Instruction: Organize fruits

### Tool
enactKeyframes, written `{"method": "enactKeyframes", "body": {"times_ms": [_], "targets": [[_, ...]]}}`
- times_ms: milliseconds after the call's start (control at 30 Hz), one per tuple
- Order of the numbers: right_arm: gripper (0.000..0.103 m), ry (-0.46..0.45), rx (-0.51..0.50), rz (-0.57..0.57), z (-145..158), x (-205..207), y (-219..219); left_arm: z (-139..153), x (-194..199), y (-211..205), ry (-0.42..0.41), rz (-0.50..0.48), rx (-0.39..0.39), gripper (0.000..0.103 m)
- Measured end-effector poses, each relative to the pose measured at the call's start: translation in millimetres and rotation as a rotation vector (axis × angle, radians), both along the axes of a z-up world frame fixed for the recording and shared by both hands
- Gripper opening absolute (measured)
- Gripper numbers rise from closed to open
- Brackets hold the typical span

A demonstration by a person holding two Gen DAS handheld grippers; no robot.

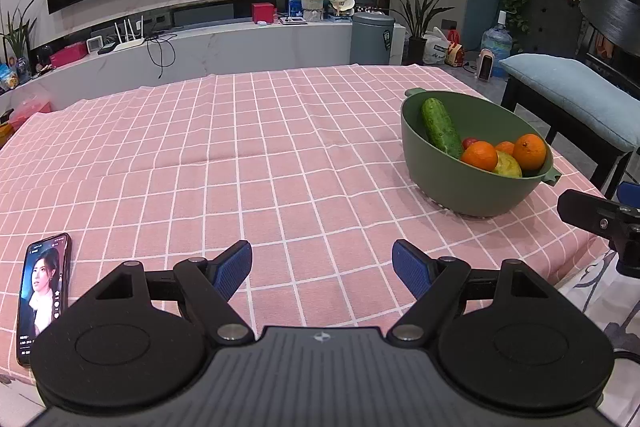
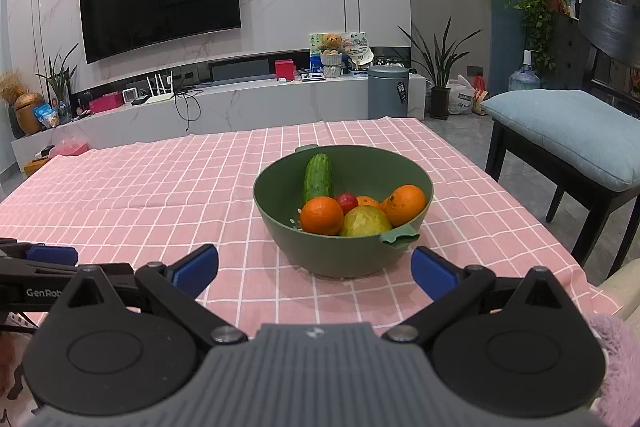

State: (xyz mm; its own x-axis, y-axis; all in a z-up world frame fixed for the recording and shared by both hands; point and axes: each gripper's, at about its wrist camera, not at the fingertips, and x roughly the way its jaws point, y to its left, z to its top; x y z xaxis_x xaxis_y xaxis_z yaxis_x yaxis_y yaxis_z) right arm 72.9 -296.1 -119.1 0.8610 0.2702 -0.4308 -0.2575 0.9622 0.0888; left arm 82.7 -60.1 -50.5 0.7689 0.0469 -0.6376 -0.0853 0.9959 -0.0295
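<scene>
A green bowl stands on the pink checked tablecloth. It holds a cucumber, oranges, a yellow-green fruit and a small red fruit. My right gripper is open and empty, just in front of the bowl. My left gripper is open and empty, low over the cloth, left of the bowl. The cucumber and oranges also show there. The right gripper's edge shows in the left wrist view.
A phone with a lit screen lies at the cloth's near left edge. A chair with a blue cushion stands right of the table. A TV and a low cabinet lie beyond the far edge.
</scene>
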Motion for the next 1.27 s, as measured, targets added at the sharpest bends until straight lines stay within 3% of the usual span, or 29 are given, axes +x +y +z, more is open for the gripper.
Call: {"method": "enactKeyframes", "body": {"times_ms": [1267], "targets": [[0.099,-0.004,-0.023,-0.002,-0.3,-1.9,3.7,-0.6,2.6,1.1,-0.001,-0.003,0.013,0.093]]}}
